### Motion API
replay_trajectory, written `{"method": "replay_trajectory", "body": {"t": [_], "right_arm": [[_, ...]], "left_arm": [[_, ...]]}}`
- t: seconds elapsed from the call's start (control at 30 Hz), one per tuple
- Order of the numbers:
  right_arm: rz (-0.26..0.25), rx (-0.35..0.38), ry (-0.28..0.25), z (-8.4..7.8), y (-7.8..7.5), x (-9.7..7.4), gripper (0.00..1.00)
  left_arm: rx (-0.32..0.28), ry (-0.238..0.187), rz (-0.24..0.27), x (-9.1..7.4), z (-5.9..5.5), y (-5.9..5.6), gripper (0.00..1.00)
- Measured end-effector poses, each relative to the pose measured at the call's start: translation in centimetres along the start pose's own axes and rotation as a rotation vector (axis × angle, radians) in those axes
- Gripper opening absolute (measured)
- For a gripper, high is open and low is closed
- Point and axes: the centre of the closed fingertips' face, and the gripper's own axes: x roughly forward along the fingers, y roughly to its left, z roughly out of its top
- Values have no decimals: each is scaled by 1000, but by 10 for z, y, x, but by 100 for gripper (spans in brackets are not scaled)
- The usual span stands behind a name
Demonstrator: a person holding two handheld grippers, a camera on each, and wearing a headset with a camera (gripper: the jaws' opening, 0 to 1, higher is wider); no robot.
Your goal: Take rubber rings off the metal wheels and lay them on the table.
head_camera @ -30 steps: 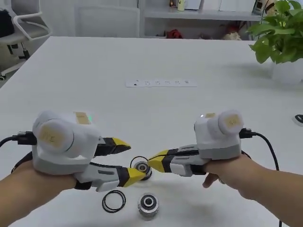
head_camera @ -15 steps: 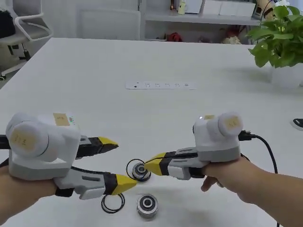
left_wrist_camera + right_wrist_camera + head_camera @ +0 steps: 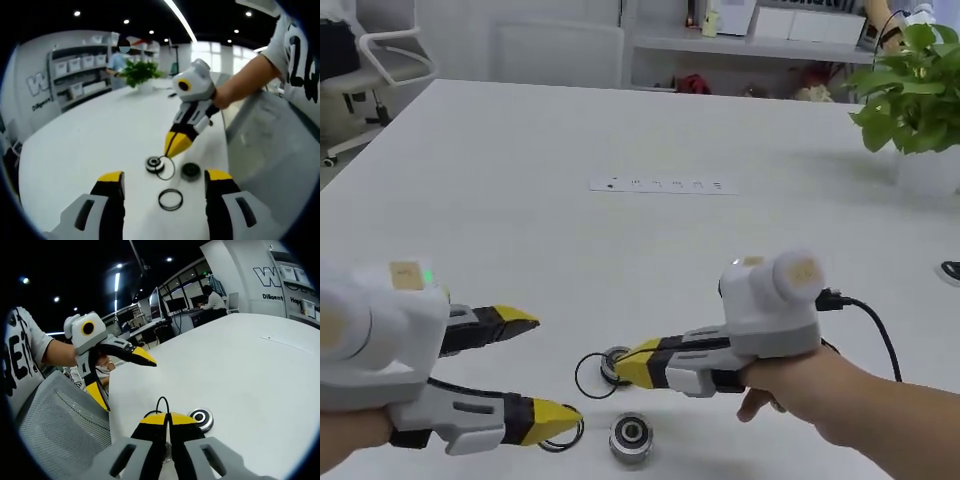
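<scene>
My right gripper [image 3: 638, 364] is shut on a thin black rubber ring [image 3: 588, 376], whose loop hangs out to the left of its tips. A small metal wheel [image 3: 614, 360] sits on the white table just behind those tips, partly hidden. A second wheel [image 3: 632, 437] stands nearer the front edge. Beside it a loose ring [image 3: 563, 434] lies flat, half under my left gripper [image 3: 535, 368], which is open and empty to the left of both wheels. In the left gripper view the loose ring [image 3: 170, 199] lies between the jaws. In the right gripper view the held ring [image 3: 162, 403] rises above the shut tips, beside a wheel [image 3: 202, 416].
A white power strip [image 3: 665, 185] lies flat at mid-table. A potted plant [image 3: 910, 90] stands at the far right and an office chair [image 3: 380, 50] beyond the far left corner. The right gripper's cable [image 3: 880, 325] trails to the right.
My left gripper has drawn back to the left, away from the wheel. The right gripper has stayed shut on the ring, whose loop now sits left of the wheel.
</scene>
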Motion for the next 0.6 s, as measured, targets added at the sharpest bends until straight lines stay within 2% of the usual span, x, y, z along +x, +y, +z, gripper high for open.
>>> {"method": "replay_trajectory", "body": {"t": [0.6], "right_arm": [[70,12,44,-14,22,22,0]], "left_arm": [[-17,13,19,-14,-17,-1,69]]}}
